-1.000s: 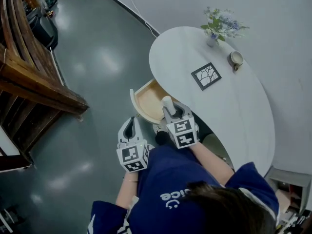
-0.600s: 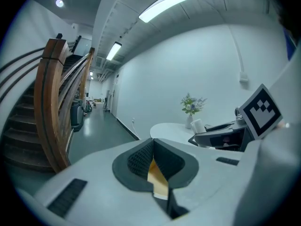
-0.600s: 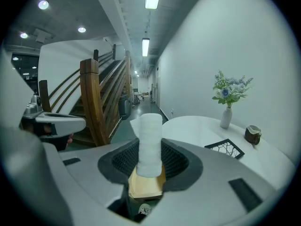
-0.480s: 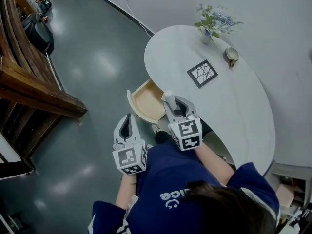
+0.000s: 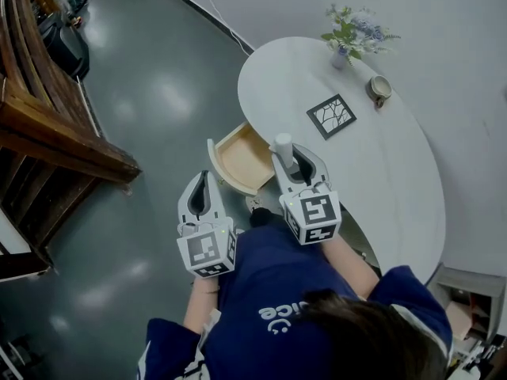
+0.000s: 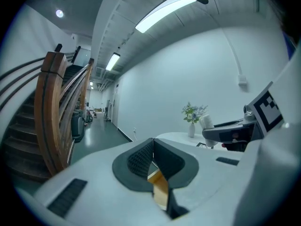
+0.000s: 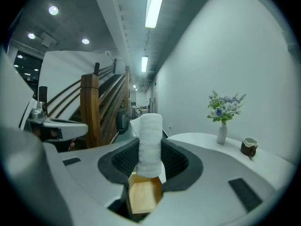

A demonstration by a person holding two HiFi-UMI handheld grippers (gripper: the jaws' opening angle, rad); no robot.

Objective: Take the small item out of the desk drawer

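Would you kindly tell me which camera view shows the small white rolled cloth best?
The right gripper view: the small white rolled cloth stands upright, large and centred, held by the right gripper. The head view shows it small, from above; the left gripper view shows it tiny and off to the right.

- You hold two grippers, one left gripper (image 5: 200, 180) and one right gripper (image 5: 292, 159).
- You have one rolled white cloth (image 5: 283, 144).
- You face one white oval desk (image 5: 384, 176) with one wooden drawer (image 5: 241, 159).
- On the desk you count one vase of flowers (image 5: 347, 39), one small cup (image 5: 380, 88) and one black-framed picture (image 5: 331, 116).
- You see one wooden staircase (image 5: 43, 121).
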